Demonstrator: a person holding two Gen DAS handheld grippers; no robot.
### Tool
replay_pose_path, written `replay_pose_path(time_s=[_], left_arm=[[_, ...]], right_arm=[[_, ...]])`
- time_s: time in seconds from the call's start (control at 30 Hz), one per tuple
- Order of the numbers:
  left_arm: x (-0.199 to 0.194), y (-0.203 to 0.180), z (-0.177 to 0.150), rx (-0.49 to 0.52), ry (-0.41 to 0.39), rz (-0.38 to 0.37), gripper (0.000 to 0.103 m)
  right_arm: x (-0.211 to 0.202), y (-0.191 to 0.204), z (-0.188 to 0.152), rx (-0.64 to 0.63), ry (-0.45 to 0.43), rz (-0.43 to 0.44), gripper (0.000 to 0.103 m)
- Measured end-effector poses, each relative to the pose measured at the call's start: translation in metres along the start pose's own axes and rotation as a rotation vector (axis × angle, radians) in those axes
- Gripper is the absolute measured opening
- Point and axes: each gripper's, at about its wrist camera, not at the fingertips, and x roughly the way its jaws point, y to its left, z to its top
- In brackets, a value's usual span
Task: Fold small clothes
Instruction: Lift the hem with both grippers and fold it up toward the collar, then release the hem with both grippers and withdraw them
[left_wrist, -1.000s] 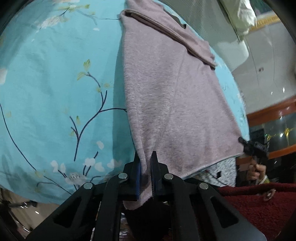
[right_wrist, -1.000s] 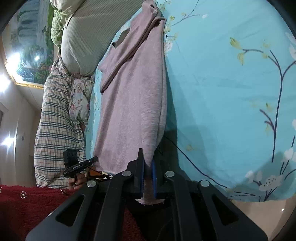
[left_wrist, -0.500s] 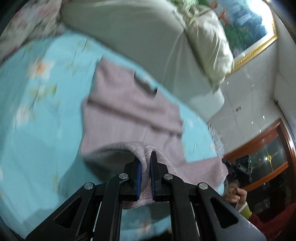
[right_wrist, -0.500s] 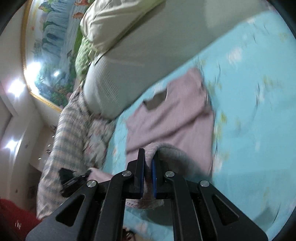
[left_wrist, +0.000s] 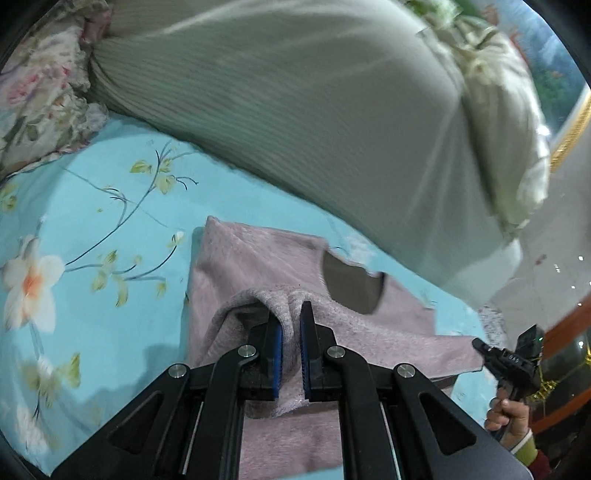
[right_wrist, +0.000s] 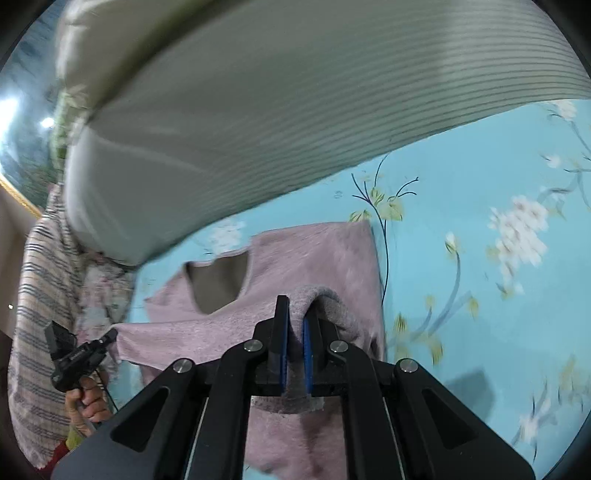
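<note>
A small mauve knit top (left_wrist: 255, 266) lies on the turquoise floral bedsheet (left_wrist: 92, 206), its neck opening (left_wrist: 351, 288) towards the pillows. My left gripper (left_wrist: 291, 314) is shut on the top's bottom hem, folded up over the body near the neckline. My right gripper (right_wrist: 295, 308) is shut on the other hem corner of the same top (right_wrist: 325, 254), level with the neck opening (right_wrist: 218, 280). Each gripper shows in the other's view, the right (left_wrist: 509, 362) and the left (right_wrist: 77, 354).
A large striped grey-green pillow (left_wrist: 295, 103) lies just beyond the top. A floral cushion (left_wrist: 33, 92) sits at the far left, a plaid blanket (right_wrist: 40, 288) at the right gripper's left. Bare sheet (right_wrist: 480, 295) spreads to the right.
Both grippers have carried the hem from the bed's near edge up and forward over the top, folding it in half towards the neckline. The pillows came into view.
</note>
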Motion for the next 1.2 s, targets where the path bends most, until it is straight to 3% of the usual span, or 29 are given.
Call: replay_pose_path(time_s=[0.1,0.27,0.33,0.4,0.47,0.57,0.73,0.8,0.9,0.97,1.03,1.1,1.2], left_arm=[[0.041,0.010,0.007,-0.010,0.036,0.059,0.007],[0.088,0.032,0.004,-0.050,0.123,0.124,0.010],[0.087,0.036,0.002,-0.073,0.128,0.114,0.018],[0.076,0.037,-0.005,-0.082,0.121,0.090,0.047],[0.063,0.030,-0.019,-0.056,0.112,0.083,0.054],[0.054,0.017,-0.044,-0.022,0.148,0.049,0.053],[0.071,-0.017,-0.092,0.028,0.265,-0.031,0.053],[0.091,-0.032,-0.103,0.094,0.310,-0.003,0.052],[0.107,-0.041,-0.093,0.161,0.300,0.036,0.049],[0.117,-0.036,-0.070,0.156,0.288,0.028,0.041],[0.122,-0.031,-0.048,0.157,0.262,0.036,0.036],[0.129,-0.025,-0.022,0.171,0.218,0.124,0.036],[0.130,-0.012,0.012,0.123,0.150,0.184,0.036]], right_arm=[[0.038,-0.008,0.008,-0.016,0.072,-0.072,0.010],[0.059,-0.029,0.009,0.072,0.128,-0.059,0.012],[0.046,-0.034,0.008,0.107,0.100,-0.024,0.019],[0.023,-0.034,0.005,0.107,0.034,-0.038,0.048],[-0.005,-0.031,-0.004,0.092,-0.052,-0.055,0.053],[-0.013,-0.014,-0.025,0.032,-0.036,0.001,0.053],[0.043,0.035,-0.079,-0.264,0.227,-0.013,0.052],[0.067,0.043,-0.086,-0.347,0.284,-0.065,0.052],[0.085,0.033,-0.061,-0.361,0.235,-0.171,0.047],[0.084,0.021,-0.032,-0.294,0.170,-0.175,0.040],[0.081,0.012,-0.006,-0.239,0.101,-0.206,0.040],[0.077,0.003,0.018,-0.180,0.048,-0.209,0.040],[0.067,-0.007,0.035,-0.110,-0.012,-0.232,0.042]])
